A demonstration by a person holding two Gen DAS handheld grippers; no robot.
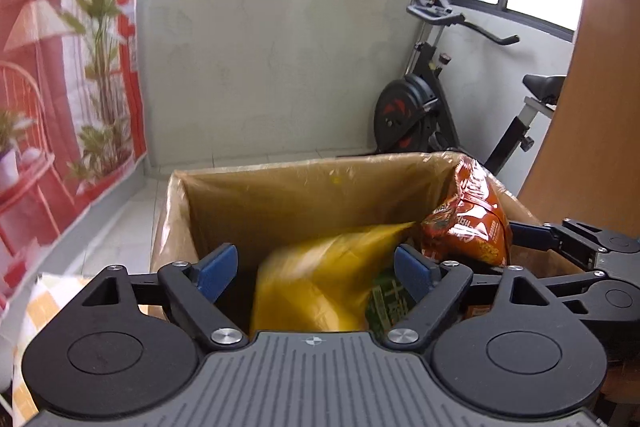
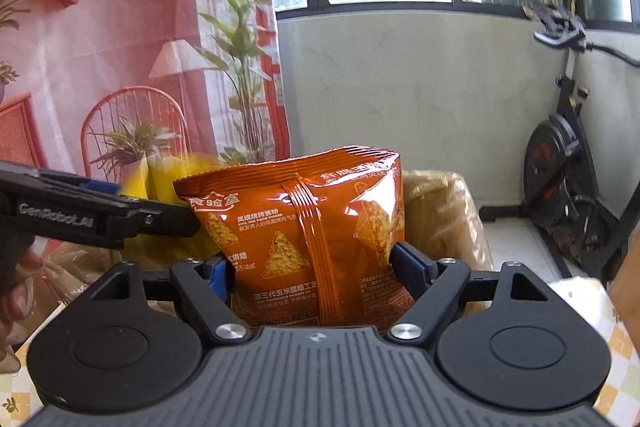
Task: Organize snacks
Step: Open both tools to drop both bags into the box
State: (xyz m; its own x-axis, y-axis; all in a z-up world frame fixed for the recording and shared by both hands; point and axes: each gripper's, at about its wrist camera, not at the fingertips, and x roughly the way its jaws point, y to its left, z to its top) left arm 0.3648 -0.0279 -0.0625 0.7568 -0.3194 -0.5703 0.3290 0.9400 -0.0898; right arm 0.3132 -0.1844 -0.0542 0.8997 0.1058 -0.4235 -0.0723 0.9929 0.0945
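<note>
The right hand-held gripper (image 2: 310, 269) is clamped on the lower part of the orange chip bag (image 2: 304, 223), holding it upright over the lined cardboard box (image 1: 280, 195), apparently for placing inside. The left hand-held gripper (image 1: 316, 269) is spread wide and holds nothing, poised above the blurred yellow bag (image 1: 320, 283) in the box.

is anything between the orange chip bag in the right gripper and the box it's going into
Nothing visible blocks it. The right gripper holds the orange chip bag at the box's right end, open at the top. A yellow bag and a green packet already lie inside, under the open left gripper.
</note>
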